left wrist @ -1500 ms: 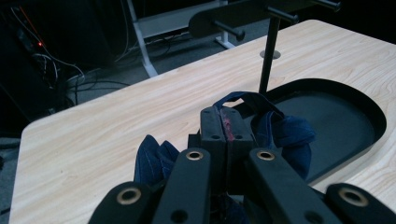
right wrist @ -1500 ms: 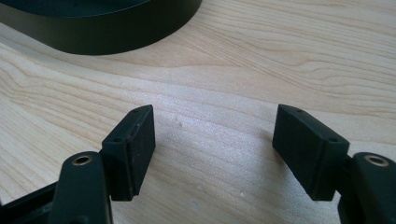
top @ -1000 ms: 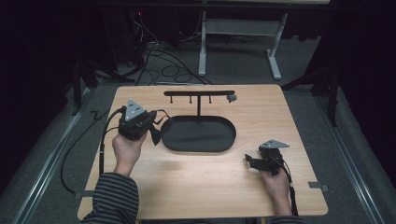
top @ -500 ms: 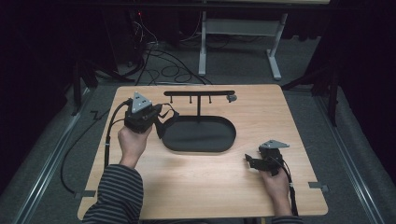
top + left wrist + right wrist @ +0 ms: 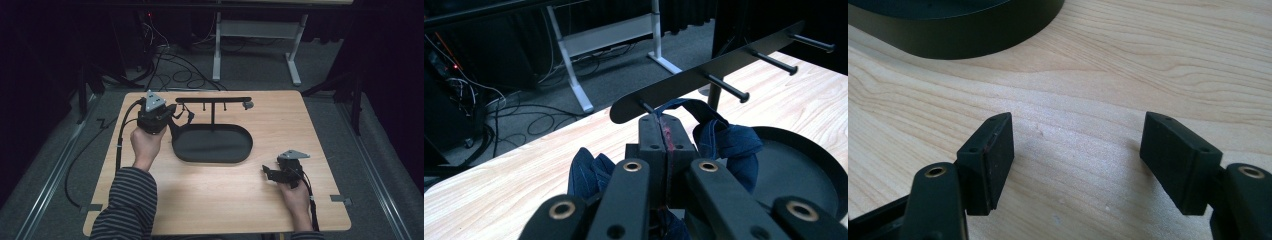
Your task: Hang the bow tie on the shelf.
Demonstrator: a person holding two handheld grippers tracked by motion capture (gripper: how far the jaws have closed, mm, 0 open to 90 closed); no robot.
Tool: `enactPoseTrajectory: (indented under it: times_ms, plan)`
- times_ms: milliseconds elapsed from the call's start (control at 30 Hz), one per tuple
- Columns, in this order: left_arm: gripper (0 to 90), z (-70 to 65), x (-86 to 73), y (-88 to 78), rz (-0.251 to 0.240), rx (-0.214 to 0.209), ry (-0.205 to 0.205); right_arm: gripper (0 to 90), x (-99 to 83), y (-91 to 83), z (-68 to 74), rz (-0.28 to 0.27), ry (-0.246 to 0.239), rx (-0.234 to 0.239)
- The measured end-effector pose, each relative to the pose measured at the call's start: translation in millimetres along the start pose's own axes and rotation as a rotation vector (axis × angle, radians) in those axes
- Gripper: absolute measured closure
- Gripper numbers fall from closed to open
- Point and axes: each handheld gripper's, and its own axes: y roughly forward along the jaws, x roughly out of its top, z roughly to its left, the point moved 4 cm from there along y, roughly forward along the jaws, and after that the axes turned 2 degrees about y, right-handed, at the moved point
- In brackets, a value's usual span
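Note:
My left gripper (image 5: pixel 665 127) is shut on a dark blue cloth item (image 5: pixel 724 142) that bunches on both sides of the jaws. A loop of the cloth rises toward the leftmost peg of the black peg rack (image 5: pixel 724 67), just ahead of the jaws; whether it hangs on the peg I cannot tell. From above, the left gripper (image 5: pixel 175 114) is held off the table at the left end of the rack (image 5: pixel 215 100), over the rim of its black oval base (image 5: pixel 212 155). My right gripper (image 5: pixel 268 173) rests open on the table at the front right, with bare wood between its fingers (image 5: pixel 993 150).
The wooden table (image 5: pixel 210 200) has open room in front of the oval base. A small grey piece (image 5: pixel 247 105) sits at the rack's right end. The base rim (image 5: pixel 973 42) lies just ahead of the right gripper (image 5: pixel 1078 145). Cables and a desk frame (image 5: pixel 255 45) stand on the floor behind.
The left hand has carried the blue cloth up and away from the person, toward the left end of the rack. The right gripper has stayed where it was.

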Motion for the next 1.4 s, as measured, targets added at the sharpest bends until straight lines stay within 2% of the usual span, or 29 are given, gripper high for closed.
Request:
enactPoseTrajectory:
  times_ms: [567, 833, 1200, 1400]
  plan:
    - [89.4, 9.2, 2.1, 16.3, 0.011, 0.057, -0.011, 31.0, 0.0, 0.0, 0.0, 0.000, -0.001, 0.001]
    - [89.3, 13.1, -0.6, 20.7, 0.024, 0.087, 0.000, 31.0, 0.0, 0.0, 0.1, -0.001, -0.002, 0.002]
    - [88.7, 15.0, -13.3, 25.6, 0.061, 0.086, -0.011, 31.1, -0.1, 0.0, -0.1, -0.002, -0.004, 0.003]
    - [88.5, 12.2, -16.7, 25.7, 0.056, 0.084, -0.012, 31.1, -0.1, 0.0, 0.0, -0.001, -0.003, 0.003]
